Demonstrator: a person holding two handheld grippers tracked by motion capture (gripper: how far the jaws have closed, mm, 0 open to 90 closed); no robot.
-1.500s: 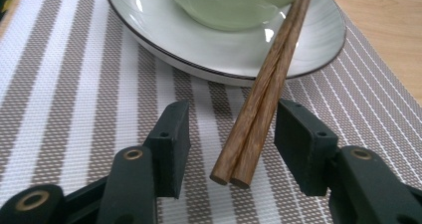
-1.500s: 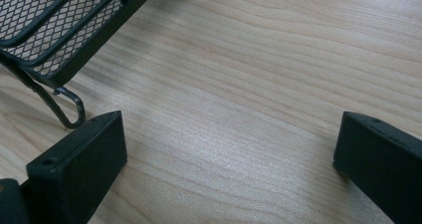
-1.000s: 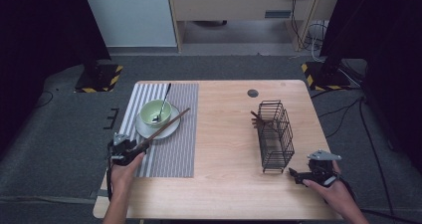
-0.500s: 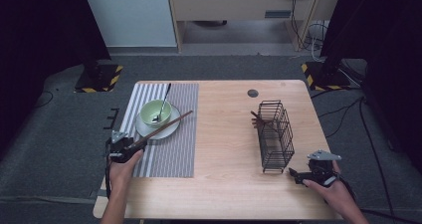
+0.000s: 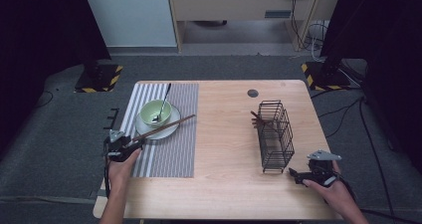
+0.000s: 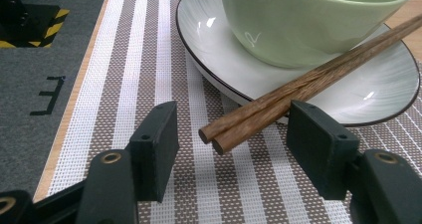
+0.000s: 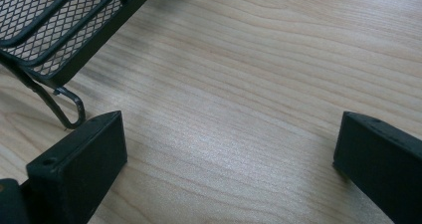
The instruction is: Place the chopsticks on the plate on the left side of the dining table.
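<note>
A pair of brown wooden chopsticks (image 5: 164, 128) lies slanted across the rim of a white plate (image 5: 144, 132) that carries a green bowl (image 5: 155, 112) with a spoon (image 5: 164, 97) in it. The near ends of the chopsticks (image 6: 298, 84) sit between the jaws of my left gripper (image 6: 234, 134), with a gap on each side, so the gripper is open. In the high view that left gripper (image 5: 130, 144) rests at the left edge of the striped placemat (image 5: 169, 154). My right gripper (image 7: 229, 139) stands open over bare wood beside a foot of the black wire basket (image 7: 59, 25).
The wire basket (image 5: 273, 134) stands on the right half of the table with brown sticks (image 5: 259, 120) poking from its left side. My right gripper (image 5: 293, 174) is just off its near right corner. A small dark disc (image 5: 253, 92) lies near the far edge.
The chopsticks lie a little flatter over the plate than a second ago. The left hand has shifted slightly; the right hand has stayed put.
</note>
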